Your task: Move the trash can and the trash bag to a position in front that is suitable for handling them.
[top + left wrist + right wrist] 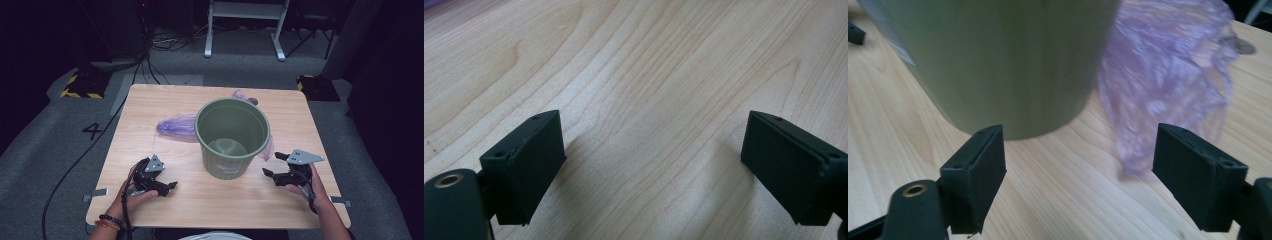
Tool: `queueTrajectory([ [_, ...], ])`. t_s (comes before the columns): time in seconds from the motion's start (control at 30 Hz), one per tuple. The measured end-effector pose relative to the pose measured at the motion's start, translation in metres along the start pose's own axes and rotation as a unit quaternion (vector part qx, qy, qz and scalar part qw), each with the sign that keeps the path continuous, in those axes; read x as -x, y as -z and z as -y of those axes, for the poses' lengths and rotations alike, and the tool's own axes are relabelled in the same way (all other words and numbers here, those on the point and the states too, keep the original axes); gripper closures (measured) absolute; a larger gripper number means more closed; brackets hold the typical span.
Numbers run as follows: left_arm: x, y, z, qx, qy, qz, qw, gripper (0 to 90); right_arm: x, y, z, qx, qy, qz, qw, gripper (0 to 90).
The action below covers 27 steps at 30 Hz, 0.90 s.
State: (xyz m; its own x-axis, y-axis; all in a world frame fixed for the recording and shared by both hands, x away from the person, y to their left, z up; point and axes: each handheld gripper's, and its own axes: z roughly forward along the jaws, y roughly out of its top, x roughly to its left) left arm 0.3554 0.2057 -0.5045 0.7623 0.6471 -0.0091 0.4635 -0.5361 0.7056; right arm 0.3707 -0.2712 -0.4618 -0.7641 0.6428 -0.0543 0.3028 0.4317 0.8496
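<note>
A green plastic bin (231, 136) stands upright and empty in the middle of the wooden table (165, 102). A thin purple plastic bag (177, 126) lies behind it, spreading to its left and right. The bin's wall (998, 60) rises close ahead in the right gripper view, with the purple bag (1168, 85) to its right. My right gripper (274, 164) hovers open just right of the bin, nothing between its jaws. My left gripper (170, 186) rests open on the table at the bin's front left. Bare wood lies between the left gripper's (651, 170) jaws.
Grey carpet surrounds the table. A white frame (246, 30) stands at the back. Cables (165, 42) run over the floor, and yellow-black striped bases (82, 85) sit off the far corners. A "4" (92, 130) is marked on the floor at the left.
</note>
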Motion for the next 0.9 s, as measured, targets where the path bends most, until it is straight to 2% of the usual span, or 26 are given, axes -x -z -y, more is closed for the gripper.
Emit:
queueTrajectory([
  [0.03,0.000,0.000,0.000,0.000,0.000,0.000,1.0000,10.1,-0.005,-0.005,-0.005,-0.002,0.012,-0.010,0.9999,19.9],
  [0.13,0.000,0.000,0.000,0.000,0.000,0.000,1.0000,10.1,-0.010,-0.013,-0.011,-0.006,0.025,-0.018,0.9995,19.5],
  [0.4,0.000,0.000,0.000,0.000,0.000,0.000,1.0000,10.1,-0.024,-0.031,-0.023,-0.011,0.047,-0.046,0.9978,19.1],
  [0.43,0.000,0.000,0.000,0.000,0.000,0.000,1.0000,10.1,-0.029,-0.036,-0.026,-0.015,0.056,-0.050,0.9971,16.2],
  [0.9,0.000,0.000,0.000,-0.001,0.000,0.000,1.0000,10.1,-0.042,-0.050,-0.037,-0.017,0.073,-0.058,0.9955,16.8],
])
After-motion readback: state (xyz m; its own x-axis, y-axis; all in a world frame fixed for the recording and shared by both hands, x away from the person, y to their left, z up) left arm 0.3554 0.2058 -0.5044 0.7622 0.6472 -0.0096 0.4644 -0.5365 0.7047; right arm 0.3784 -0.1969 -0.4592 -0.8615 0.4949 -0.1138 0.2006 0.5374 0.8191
